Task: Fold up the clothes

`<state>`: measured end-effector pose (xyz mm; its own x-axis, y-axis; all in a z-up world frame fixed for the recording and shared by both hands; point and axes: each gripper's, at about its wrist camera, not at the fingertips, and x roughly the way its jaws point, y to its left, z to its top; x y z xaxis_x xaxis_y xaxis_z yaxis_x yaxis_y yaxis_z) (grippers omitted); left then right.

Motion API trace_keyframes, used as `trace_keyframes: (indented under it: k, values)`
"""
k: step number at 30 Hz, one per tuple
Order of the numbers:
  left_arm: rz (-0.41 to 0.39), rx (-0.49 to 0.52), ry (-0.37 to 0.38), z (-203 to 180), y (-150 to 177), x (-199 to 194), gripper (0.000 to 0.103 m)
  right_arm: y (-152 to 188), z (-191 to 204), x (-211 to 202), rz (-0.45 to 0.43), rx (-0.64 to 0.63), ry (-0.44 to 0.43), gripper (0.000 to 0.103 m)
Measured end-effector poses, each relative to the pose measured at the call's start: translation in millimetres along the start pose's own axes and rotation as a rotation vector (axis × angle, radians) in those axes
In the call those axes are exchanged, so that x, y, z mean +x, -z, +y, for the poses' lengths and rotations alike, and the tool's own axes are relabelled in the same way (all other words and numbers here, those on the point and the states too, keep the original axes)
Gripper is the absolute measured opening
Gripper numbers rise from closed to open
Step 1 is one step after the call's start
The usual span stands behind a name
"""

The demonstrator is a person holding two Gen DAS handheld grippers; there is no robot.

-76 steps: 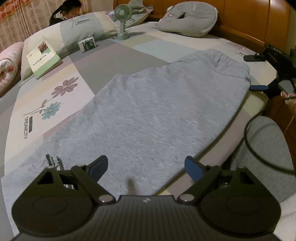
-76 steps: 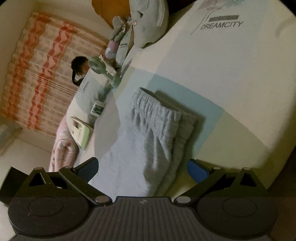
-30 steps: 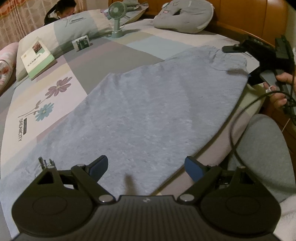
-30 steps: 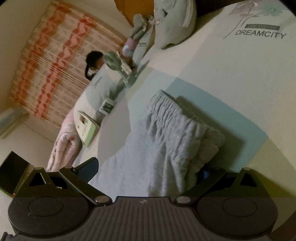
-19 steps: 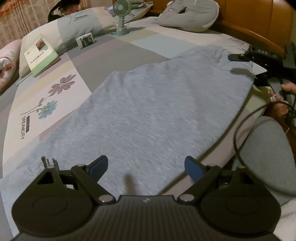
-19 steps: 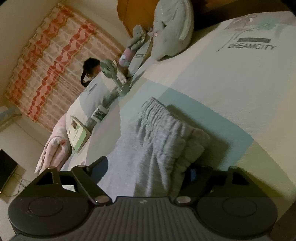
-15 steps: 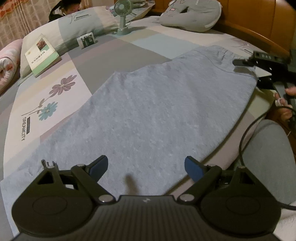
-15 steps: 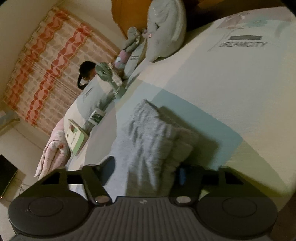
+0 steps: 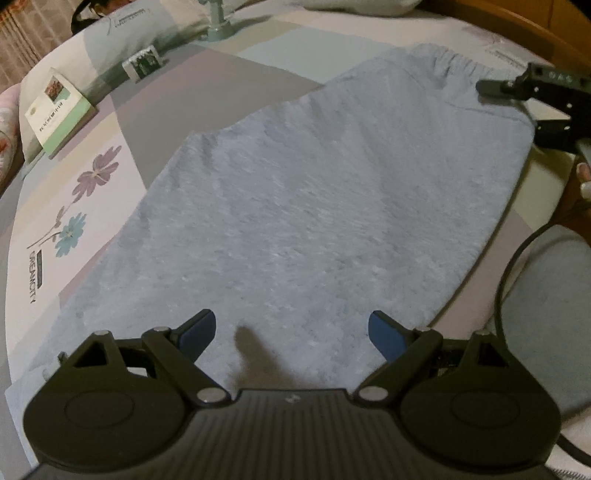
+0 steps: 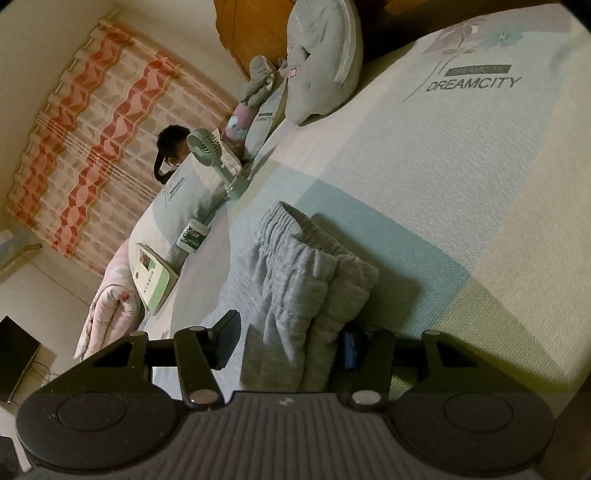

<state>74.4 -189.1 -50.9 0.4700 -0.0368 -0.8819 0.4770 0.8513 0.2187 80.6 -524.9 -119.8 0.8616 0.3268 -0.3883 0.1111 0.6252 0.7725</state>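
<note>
Risk: bunched waistband (image 10: 295,258) of grey sweatpants (image 9: 314,206) slipping from right tongs (image 10: 288,345), seemingly pinching it; left tongs (image 9: 291,330) spread, hovering over leg.

Those grey sweatpants (image 9: 325,206) are soft, fuzzy matt fleece, ribbed and bunchy between the right gripper (image 10: 288,349) fingers. The gripper bodies look like matt black plastic with blue rubbery pads (image 9: 384,332). Beyond the fingertips: woven bedsheet (image 10: 424,177), glossy wooden headboard (image 10: 258,33).
</note>
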Motion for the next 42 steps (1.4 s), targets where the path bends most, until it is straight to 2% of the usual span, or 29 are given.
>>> trace_keyframes:
  k: [8, 9, 10, 12, 16, 21, 30, 42]
  values:
    - [0.036, -0.042, -0.01, -1, -16, 6, 0.09, -1, -5, -3, -0.01, 0.019, -0.026, 0.056]
    - [0.038, -0.046, -0.012, -2, -16, 6, 0.09, -1, -5, -2, -0.01, 0.02, -0.012, 0.049]
    - [0.04, -0.05, -0.014, -2, -17, 6, 0.09, -1, -7, -2, -0.01, 0.024, -0.001, 0.037]
    - [0.044, -0.058, -0.016, -3, -19, 6, 0.09, -1, -12, -3, -0.01, 0.038, 0.014, 0.028]
    - [0.046, -0.056, -0.028, -5, -22, 6, 0.09, -5, -17, -2, 0.016, 0.067, -0.002, 0.028]
    - [0.046, -0.048, -0.034, -6, -23, 6, 0.09, -4, -16, -2, 0.002, 0.083, 0.006, 0.031]
    - [0.05, -0.06, -0.034, -5, -24, 7, 0.09, -3, -13, -5, -0.003, 0.079, 0.017, 0.028]
    - [0.001, -0.083, 0.019, 9, -10, -6, 0.09, -5, -15, -2, 0.012, 0.102, 0.03, 0.028]
